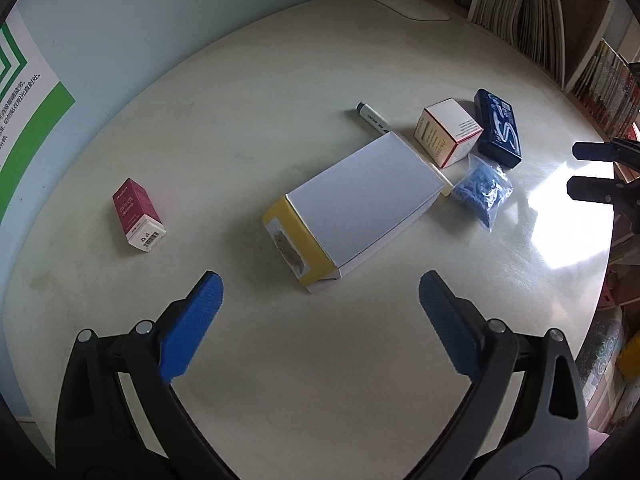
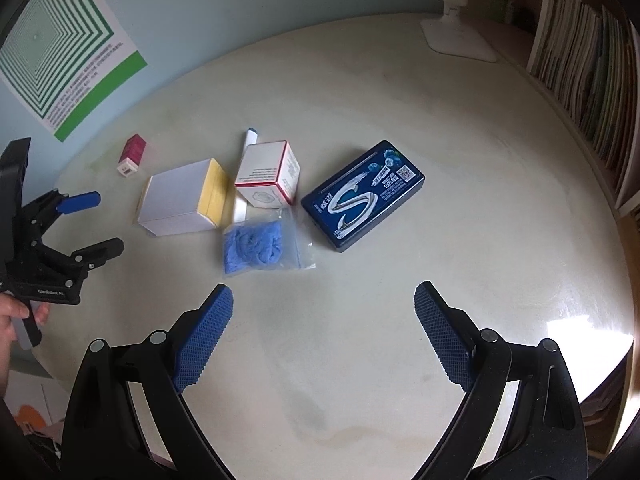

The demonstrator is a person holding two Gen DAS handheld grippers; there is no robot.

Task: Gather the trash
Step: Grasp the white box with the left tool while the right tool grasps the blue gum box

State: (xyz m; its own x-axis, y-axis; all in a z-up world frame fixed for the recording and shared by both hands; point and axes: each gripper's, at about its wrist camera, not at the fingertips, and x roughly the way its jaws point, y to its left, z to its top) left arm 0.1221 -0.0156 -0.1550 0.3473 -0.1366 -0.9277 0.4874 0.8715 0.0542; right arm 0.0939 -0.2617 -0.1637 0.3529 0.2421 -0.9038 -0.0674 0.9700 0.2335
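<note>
Several pieces of trash lie on the pale desk (image 1: 280,80). A white box with a yellow end (image 1: 356,208) (image 2: 180,200) lies just ahead of my open left gripper (image 1: 320,292). Beyond it are a white marker (image 1: 372,118) (image 2: 249,140), a red-edged white cube box (image 1: 448,132) (image 2: 268,174), a dark blue gum box (image 1: 498,128) (image 2: 362,194) and a clear bag of blue material (image 1: 482,190) (image 2: 260,246). A small maroon box (image 1: 138,214) (image 2: 132,154) lies off to the left. My right gripper (image 2: 324,300) is open, short of the bag, empty.
A white lamp base (image 1: 412,2) (image 2: 460,38) stands at the desk's far edge. Shelves of books (image 1: 532,20) (image 2: 588,80) line the right side. A green striped poster (image 2: 60,48) hangs on the blue wall. A hand (image 2: 16,316) holds the left gripper's handle.
</note>
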